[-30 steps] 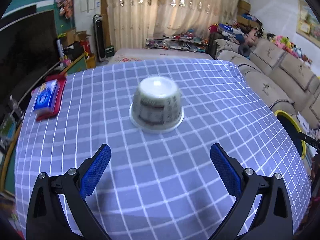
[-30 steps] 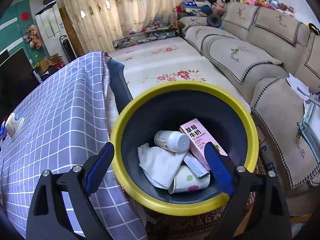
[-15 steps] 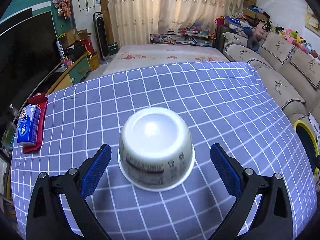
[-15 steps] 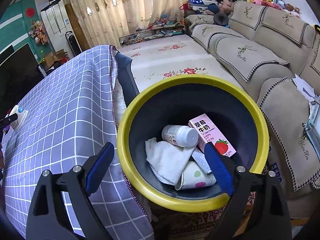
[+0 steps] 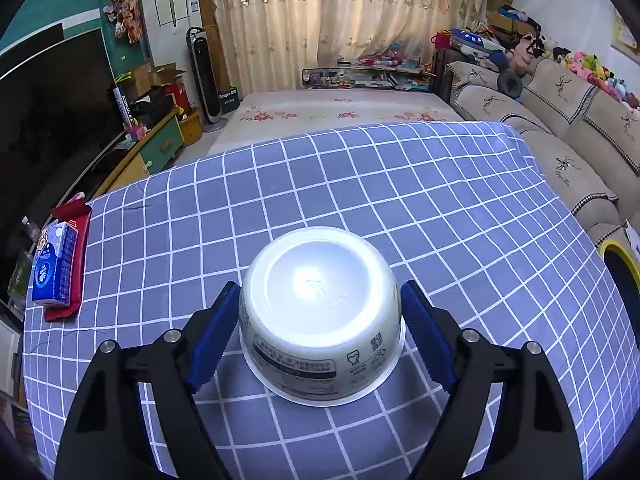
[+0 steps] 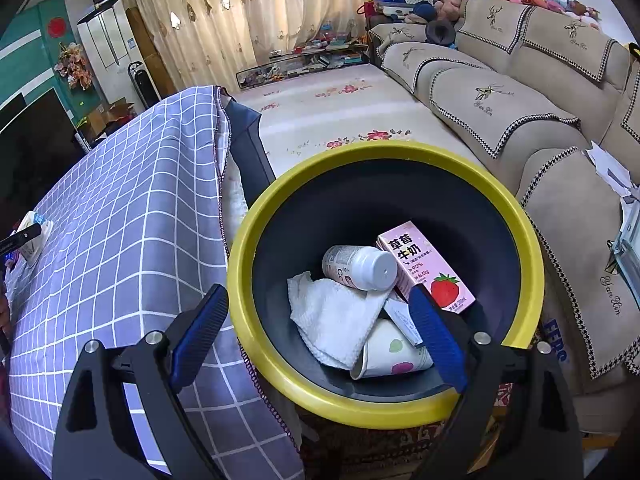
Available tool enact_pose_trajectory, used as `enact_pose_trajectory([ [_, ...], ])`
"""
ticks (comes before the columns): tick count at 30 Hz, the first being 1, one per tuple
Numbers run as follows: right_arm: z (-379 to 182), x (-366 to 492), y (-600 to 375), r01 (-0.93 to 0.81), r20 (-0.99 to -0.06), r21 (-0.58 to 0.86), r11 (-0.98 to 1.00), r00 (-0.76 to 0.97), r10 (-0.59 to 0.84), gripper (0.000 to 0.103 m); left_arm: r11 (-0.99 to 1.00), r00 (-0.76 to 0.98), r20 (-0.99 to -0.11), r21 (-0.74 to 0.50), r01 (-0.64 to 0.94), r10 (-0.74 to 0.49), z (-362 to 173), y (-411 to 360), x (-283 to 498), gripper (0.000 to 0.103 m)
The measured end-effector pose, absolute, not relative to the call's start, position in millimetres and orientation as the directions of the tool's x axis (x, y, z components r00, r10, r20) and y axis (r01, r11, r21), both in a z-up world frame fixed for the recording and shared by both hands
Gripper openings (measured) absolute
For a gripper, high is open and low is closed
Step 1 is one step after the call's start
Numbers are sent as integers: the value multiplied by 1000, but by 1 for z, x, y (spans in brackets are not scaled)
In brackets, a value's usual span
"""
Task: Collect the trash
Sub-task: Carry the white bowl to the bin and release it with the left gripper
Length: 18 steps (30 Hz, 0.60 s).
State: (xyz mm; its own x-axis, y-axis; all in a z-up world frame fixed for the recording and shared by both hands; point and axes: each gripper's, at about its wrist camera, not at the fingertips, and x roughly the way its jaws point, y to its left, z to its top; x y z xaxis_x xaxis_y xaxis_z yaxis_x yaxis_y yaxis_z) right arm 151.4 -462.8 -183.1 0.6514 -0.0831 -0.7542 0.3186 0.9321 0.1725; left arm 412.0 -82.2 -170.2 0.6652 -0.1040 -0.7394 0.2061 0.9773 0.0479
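Observation:
An upside-down white paper bowl sits on the blue checked tablecloth. My left gripper has its blue pads against both sides of the bowl and is shut on it. My right gripper is open and empty, hovering over the yellow-rimmed trash bin beside the table. The bin holds a white bottle, a pink strawberry milk carton, a white cloth and a paper cup.
A blue tissue pack lies on a red tray at the table's left edge. The bin's rim shows at the table's right. A beige sofa stands right of the bin. The tablecloth edge hangs beside the bin.
My left gripper moved forward to the bowl and closed its pads on the sides. My right gripper stayed open and shifted slightly over the bin.

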Motion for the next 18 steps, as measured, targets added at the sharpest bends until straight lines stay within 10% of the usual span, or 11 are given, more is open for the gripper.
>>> enact_pose_trajectory([
  [18,-155,125,-472,311,-699,200,929,710,-88,87,907,680,-672,29,420,-293,-93,-158,321,80],
])
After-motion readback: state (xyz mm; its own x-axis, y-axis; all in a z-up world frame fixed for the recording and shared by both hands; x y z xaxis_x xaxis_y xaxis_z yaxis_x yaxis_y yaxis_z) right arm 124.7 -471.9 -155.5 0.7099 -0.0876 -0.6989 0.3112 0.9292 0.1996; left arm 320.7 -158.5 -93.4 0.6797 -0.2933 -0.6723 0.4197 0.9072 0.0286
